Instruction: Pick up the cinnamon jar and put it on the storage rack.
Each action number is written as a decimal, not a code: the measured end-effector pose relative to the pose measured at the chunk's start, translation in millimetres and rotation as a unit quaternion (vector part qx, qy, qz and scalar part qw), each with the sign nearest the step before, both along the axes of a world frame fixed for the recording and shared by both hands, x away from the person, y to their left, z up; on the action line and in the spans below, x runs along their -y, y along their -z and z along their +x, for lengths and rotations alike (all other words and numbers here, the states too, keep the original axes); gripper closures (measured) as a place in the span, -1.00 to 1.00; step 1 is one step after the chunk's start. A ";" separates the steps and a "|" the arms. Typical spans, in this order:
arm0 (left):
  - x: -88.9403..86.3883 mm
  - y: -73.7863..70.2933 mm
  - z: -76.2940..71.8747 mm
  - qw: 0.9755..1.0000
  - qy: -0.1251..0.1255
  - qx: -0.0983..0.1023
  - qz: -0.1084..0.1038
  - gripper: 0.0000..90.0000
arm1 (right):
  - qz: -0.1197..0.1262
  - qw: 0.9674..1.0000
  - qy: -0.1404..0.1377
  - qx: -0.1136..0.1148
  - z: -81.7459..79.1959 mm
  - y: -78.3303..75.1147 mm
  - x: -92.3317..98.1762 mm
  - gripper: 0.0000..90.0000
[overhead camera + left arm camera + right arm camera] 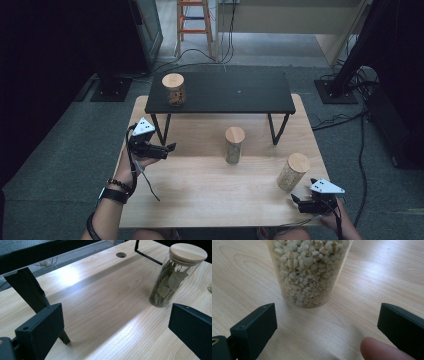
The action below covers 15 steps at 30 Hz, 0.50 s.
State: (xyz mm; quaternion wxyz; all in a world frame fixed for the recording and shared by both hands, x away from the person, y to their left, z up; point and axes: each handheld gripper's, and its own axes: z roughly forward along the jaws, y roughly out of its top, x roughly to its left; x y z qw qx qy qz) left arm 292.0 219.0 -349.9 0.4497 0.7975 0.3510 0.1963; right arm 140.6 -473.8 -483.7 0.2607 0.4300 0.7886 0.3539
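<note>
**Mia:** Three jars are out. One with brown bits (174, 90) sits up on the black shelf (220, 94). The leaf jar (234, 145) stands on the wooden surface (200, 185) just in front of the shelf. The grain jar (293, 171) stands to the right of the leaf jar, near the surface's edge.

**Ben:** What are the grabbers doing?

**Mia:** The right hand-held gripper (299, 200) is very near the grain jar (308, 272), just behind it. Its jaws are wide open and hold nothing. The left hand-held gripper (167, 148) is well to the left of the leaf jar (175, 275), beside a shelf leg (30, 290). Its jaws are wide open and empty too.

**Ben:** What could go wrong?

**Mia:** I think the grain jar is tall and thin, so a bump from one jaw could tip it. It is glass and smooth, so a loose squeeze might let it slip. A low grab could let the top wobble. It is close to the edge, so a push could send it off.

**Ben:** And the left one?

**Mia:** It could knock the shelf leg, and that might shake the jar up top.
</note>
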 end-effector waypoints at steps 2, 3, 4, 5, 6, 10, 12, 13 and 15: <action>-0.9 2.4 -1.6 1.000 0.003 0.002 -0.001 -1.00 | 0.000 1.000 0.000 0.000 0.1 0.1 0.2 -0.94; -1.0 2.6 -1.9 1.000 0.003 0.002 0.001 -1.00 | 0.001 1.000 0.000 0.000 0.1 0.1 0.2 -0.94; -1.0 3.1 -2.3 1.000 0.002 0.001 0.001 -1.00 | 0.000 1.000 0.000 0.000 0.1 0.0 0.2 -0.94; -1.1 4.8 -3.1 1.000 0.002 0.001 0.002 -1.00 | 0.000 1.000 0.000 0.000 0.2 0.0 0.1 -0.94; -1.1 4.8 -3.1 1.000 0.002 0.001 0.002 -1.00 | 0.000 1.000 0.000 0.000 0.2 0.0 0.1 -0.94; -2.0 8.5 -4.5 1.000 0.001 0.001 0.000 -1.00 | 0.000 1.000 0.000 0.000 0.2 0.0 0.0 -0.94; -1.8 10.9 -6.1 1.000 -0.002 0.001 0.000 -1.00 | 0.000 1.000 0.001 0.000 0.2 0.0 0.0 -0.94; -2.0 12.9 -7.3 1.000 -0.002 0.003 -0.001 -1.00 | 0.000 1.000 0.001 0.000 0.2 0.0 -0.1 -0.94; -2.5 15.4 -8.2 1.000 0.001 0.003 -0.002 -1.00 | 0.000 1.000 0.001 0.000 0.2 0.1 -0.1 -0.94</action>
